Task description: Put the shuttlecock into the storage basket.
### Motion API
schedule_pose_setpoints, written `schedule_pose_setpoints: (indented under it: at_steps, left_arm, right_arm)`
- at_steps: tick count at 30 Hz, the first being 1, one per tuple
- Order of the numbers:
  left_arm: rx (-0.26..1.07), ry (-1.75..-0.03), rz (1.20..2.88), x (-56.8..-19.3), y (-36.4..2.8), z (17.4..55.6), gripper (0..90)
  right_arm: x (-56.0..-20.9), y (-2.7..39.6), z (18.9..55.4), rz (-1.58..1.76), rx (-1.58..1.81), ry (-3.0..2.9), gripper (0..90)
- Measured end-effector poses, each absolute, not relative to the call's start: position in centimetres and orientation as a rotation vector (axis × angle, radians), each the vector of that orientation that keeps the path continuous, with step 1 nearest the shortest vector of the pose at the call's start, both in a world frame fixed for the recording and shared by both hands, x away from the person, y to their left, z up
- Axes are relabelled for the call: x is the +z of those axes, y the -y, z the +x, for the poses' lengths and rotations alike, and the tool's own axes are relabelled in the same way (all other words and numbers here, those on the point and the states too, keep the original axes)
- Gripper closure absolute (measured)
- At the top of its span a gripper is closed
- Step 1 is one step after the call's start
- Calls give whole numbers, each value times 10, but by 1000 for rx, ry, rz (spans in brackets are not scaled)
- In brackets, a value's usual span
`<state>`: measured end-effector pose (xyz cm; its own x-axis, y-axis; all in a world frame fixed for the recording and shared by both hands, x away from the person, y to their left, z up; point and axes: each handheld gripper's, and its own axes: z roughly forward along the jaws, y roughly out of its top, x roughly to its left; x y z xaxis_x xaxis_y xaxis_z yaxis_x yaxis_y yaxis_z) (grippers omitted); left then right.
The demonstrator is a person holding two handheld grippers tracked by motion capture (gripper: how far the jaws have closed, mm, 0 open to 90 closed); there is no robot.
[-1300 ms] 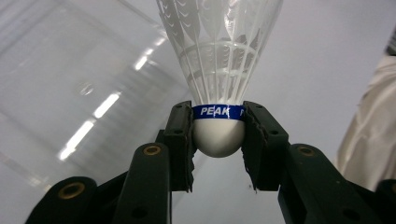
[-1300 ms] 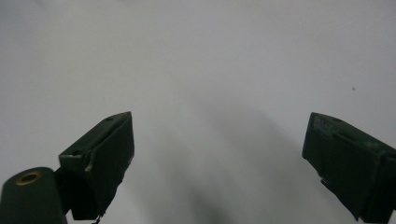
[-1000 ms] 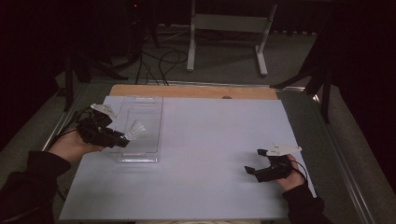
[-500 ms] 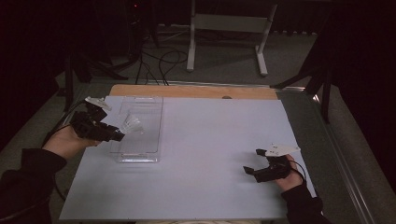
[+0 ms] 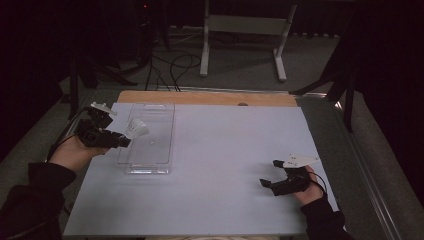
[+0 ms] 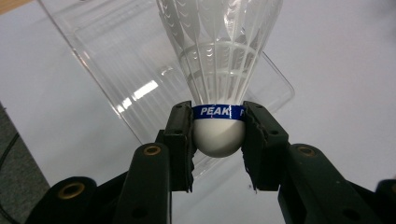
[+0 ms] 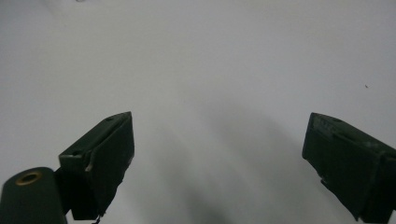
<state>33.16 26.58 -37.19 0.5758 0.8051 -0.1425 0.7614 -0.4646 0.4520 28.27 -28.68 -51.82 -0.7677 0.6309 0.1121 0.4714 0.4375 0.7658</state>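
Two grippers are at work over a white sheet (image 5: 220, 165) on the table. From the high view, the left gripper (image 5: 122, 140) is at the left side of a clear plastic tray (image 5: 150, 150) and holds a white shuttlecock (image 5: 137, 128) above the tray's left edge, with the feathers pointing toward the far side of the tray. The right gripper (image 5: 269, 173) is well apart from the tray, to its right and nearer to the person, low over the sheet, with its jaws spread and nothing between them.

From the left gripper view, the left gripper (image 6: 218, 140) is closed on the shuttlecock (image 6: 219, 70): the two black jaws press on both sides of its round white cork, just under the blue band. The tray (image 6: 116, 60) lies behind and below it.

From the right gripper view, the right gripper (image 7: 219, 154) has its jaws wide apart and empty, and the plain white sheet (image 7: 210, 60) is behind them.
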Motion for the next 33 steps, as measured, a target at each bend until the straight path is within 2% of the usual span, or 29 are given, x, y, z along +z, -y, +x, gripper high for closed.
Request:
schedule_pose_setpoints:
  at_steps: [5, 13, 33]
  left_arm:
    - [148, -1328, 2345, -382, -265, 336, 658]
    - [91, -1381, 2330, -405, -264, 340, 658]
    - [58, -1391, 2393, -440, -269, 342, 658]
  right_arm:
    - [-518, 287, 282, 972, 1240, -2496, 94]
    - [-518, 288, 283, 973, 1248, -2499, 94]
    - [-520, 287, 282, 977, 1254, -2518, 94]
